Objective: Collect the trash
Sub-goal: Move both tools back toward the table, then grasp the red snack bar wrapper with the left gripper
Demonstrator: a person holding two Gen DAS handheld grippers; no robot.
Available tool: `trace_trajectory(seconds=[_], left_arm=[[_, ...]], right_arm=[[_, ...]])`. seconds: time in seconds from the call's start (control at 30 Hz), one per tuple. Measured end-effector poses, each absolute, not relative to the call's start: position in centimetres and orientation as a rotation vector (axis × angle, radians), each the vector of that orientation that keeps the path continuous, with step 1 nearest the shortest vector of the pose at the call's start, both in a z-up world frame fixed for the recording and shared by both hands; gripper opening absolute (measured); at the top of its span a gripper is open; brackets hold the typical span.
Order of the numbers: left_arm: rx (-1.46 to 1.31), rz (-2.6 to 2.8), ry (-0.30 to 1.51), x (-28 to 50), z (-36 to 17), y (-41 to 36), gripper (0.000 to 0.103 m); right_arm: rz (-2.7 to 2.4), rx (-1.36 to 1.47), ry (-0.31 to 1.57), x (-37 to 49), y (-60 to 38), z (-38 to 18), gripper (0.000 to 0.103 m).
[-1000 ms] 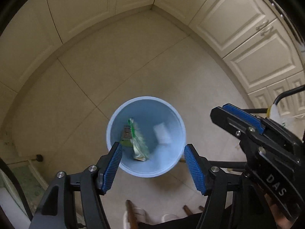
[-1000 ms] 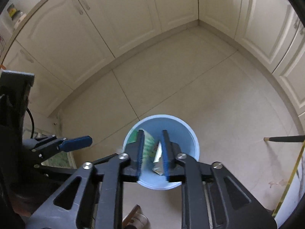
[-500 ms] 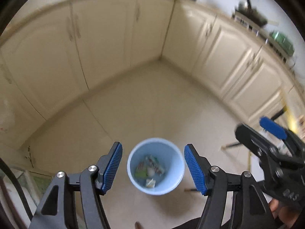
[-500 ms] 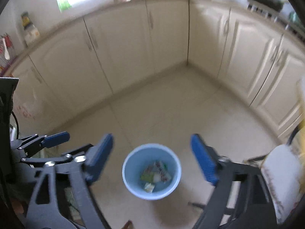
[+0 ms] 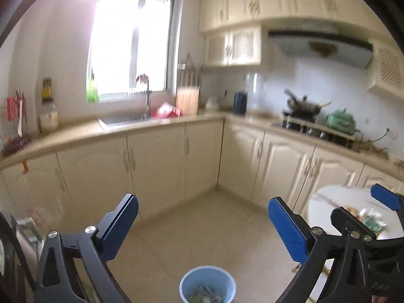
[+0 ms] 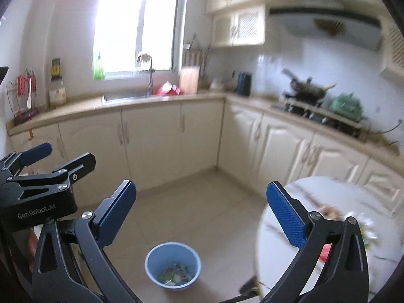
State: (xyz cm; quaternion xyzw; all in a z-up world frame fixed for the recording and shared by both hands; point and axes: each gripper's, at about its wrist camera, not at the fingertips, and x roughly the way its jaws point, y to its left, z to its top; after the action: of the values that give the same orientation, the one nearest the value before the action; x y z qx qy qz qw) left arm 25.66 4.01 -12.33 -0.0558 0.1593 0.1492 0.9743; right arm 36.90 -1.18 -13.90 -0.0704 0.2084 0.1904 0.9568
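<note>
The left gripper point(image 5: 203, 223) points slightly downward, its jaws spread wide after just opening, nothing between the blue pads point(image 5: 287, 229). The right gripper point(image 6: 202, 213) beside it tilts down likewise, jaws just opened wide and empty.
</note>
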Motion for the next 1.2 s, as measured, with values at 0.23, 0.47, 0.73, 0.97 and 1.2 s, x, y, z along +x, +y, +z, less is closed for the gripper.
trace_trajectory(seconds=[0.23,0.47,0.73,0.97,1.2], left_arm=[[-0.056,0.256,0.194,18.7,-11.1,-4.8,0.102],[0.000,0.192,0.123,10.0,-16.7,-7.8,0.102],[0.014,0.136,0.072,1.5,-17.4,-6.7,0.102],[0.036,0.120,0.073,0.7,-17.6,-7.3,0.102],[0.040,0.088,0.102,5.4,-16.4,-7.9,0.102]], right_arm=[[0.276,-0.107,0.299,28.2,-7.4,-7.8,0.103],[0.184,-0.071,0.229,21.6,-12.5,-4.7,0.103],[0.123,-0.060,0.185,17.6,-15.6,-3.1,0.103],[0.095,-0.031,0.177,17.5,-18.1,-2.7,0.103],[0.060,-0.003,0.199,18.8,-20.4,-3.8,0.103]])
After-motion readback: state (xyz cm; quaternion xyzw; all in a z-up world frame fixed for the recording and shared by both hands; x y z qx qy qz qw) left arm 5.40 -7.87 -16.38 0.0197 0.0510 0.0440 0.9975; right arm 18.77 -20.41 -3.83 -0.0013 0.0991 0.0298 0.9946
